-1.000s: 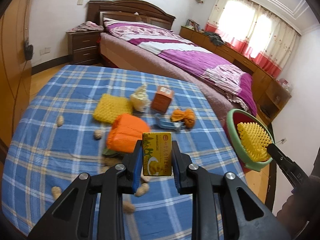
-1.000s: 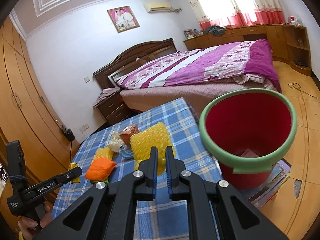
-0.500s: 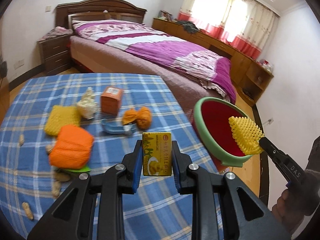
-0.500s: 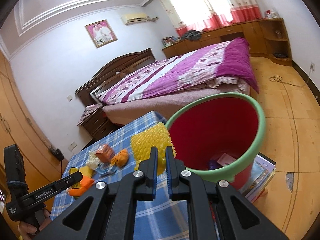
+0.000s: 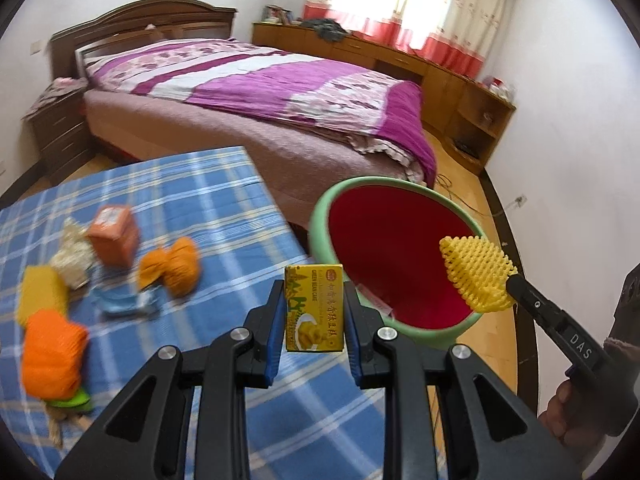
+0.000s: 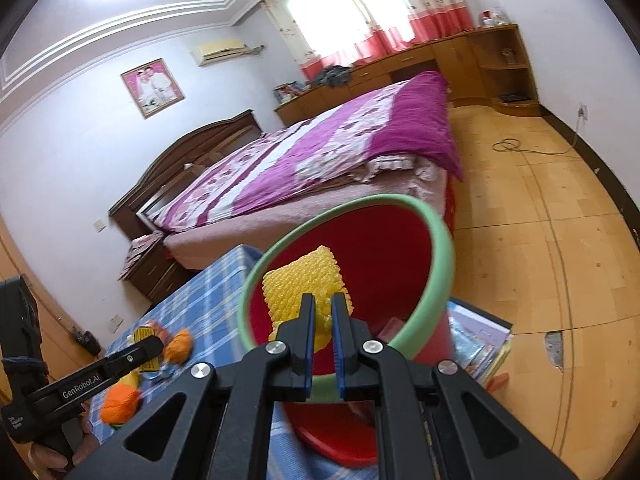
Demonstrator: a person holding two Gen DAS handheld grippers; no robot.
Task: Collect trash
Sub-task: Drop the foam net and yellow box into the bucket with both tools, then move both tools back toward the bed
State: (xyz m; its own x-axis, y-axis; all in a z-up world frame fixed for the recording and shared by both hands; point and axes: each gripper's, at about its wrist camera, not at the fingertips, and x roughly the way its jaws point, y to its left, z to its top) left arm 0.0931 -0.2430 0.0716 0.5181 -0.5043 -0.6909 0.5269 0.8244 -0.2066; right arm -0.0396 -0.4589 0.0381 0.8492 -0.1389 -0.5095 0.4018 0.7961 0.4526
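Observation:
My left gripper [image 5: 314, 280] is shut on a yellow green-bean-cake box [image 5: 314, 307], held above the table's right edge, just left of the red bin with a green rim [image 5: 320, 208]. My right gripper [image 6: 320, 300] is shut on a yellow foam fruit net [image 6: 304, 280] and holds it over the bin's mouth [image 6: 436, 224]; the net also shows in the left wrist view [image 5: 476, 272]. Some trash lies at the bin's bottom [image 6: 390, 326].
On the blue plaid tablecloth [image 5: 192, 192] lie an orange carton [image 5: 112, 234], an orange peel [image 5: 172, 266], orange foam net [image 5: 52, 352], yellow net [image 5: 38, 294], a pale crumpled wrapper [image 5: 72, 258] and a blue wrapper [image 5: 124, 304]. A bed [image 5: 260, 92] stands behind. Books [image 6: 480, 340] lie by the bin.
Both grippers have swung right toward the bin. The foam net went from beside the bin to over its opening. The box moved from mid-table to the table's right edge.

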